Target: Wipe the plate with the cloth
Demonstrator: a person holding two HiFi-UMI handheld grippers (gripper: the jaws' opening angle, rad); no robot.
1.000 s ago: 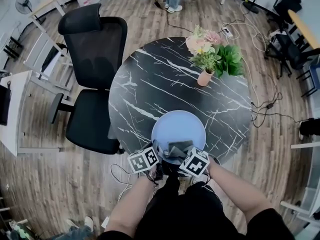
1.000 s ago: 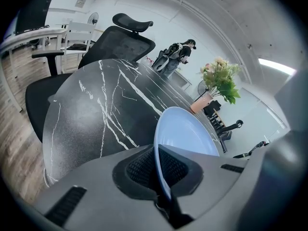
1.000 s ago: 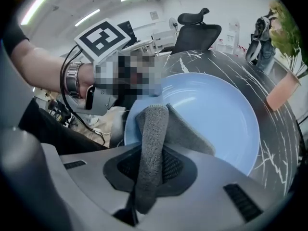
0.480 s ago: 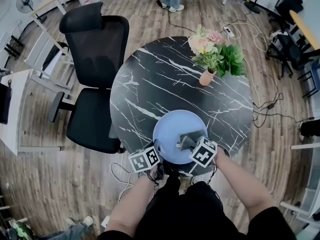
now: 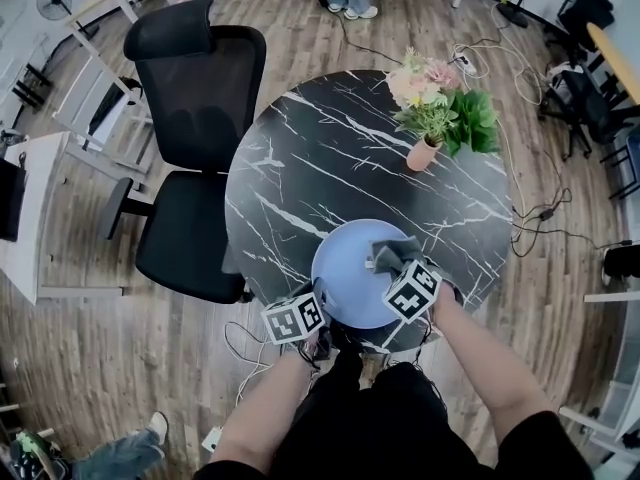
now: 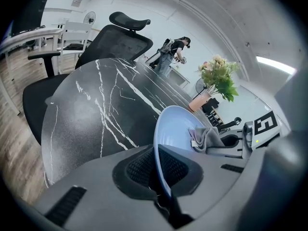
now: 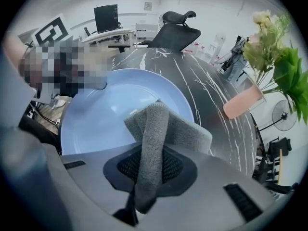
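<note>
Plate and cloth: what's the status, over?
Left tongs clamp plate rim. Right tongs clamp cloth over plate. Flower vase well clear.

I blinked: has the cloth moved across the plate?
Yes. The right gripper, shut on the cloth, has carried it from the near edge of the plate toward its far right side, nearer the flower pot.

Black short sleeves (image 5: 535,446), grey fingers (image 7: 219,174), black-and-white marker cubes (image 5: 293,319)

The right gripper (image 5: 397,266) has dragged the cloth (image 5: 390,252) rightward across the plate (image 5: 343,268).
</note>
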